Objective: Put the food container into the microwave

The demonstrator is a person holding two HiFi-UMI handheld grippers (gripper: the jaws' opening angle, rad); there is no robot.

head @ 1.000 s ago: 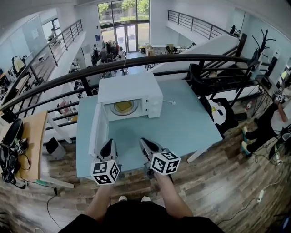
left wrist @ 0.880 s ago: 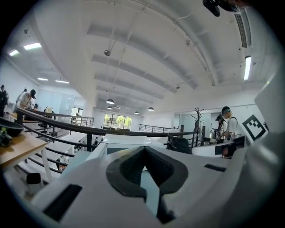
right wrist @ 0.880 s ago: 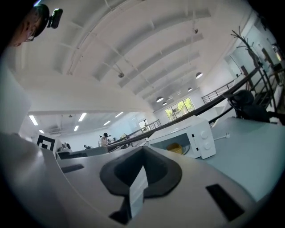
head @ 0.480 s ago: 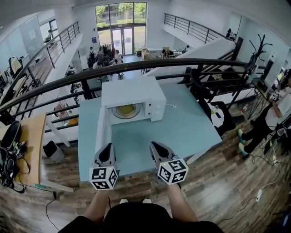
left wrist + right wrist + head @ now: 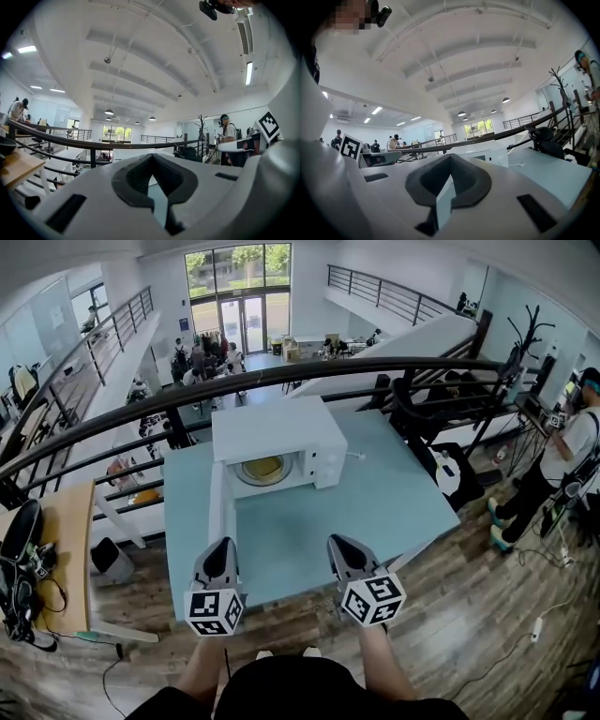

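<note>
The white microwave (image 5: 274,442) stands at the far side of the light-blue table (image 5: 384,493), its door (image 5: 217,510) swung open to the left. Inside it sits a round food container (image 5: 262,468) with yellow contents. My left gripper (image 5: 220,554) hovers over the table's near edge, just in front of the open door. My right gripper (image 5: 339,547) hangs over the near edge further right. Both are shut with nothing between their jaws. The right gripper (image 5: 449,161) looks toward the microwave (image 5: 487,154). The left gripper (image 5: 152,161) points up toward the railing and ceiling.
A black curved railing (image 5: 281,376) runs behind the table, with a drop to the lower floor beyond. A wooden desk (image 5: 70,540) with bags stands at the left. A person (image 5: 562,451) stands at the right beside a coat rack (image 5: 525,338).
Both grippers have drawn back toward the table's near edge and spread apart, the right one going rightward. The microwave door stays open with the container inside.
</note>
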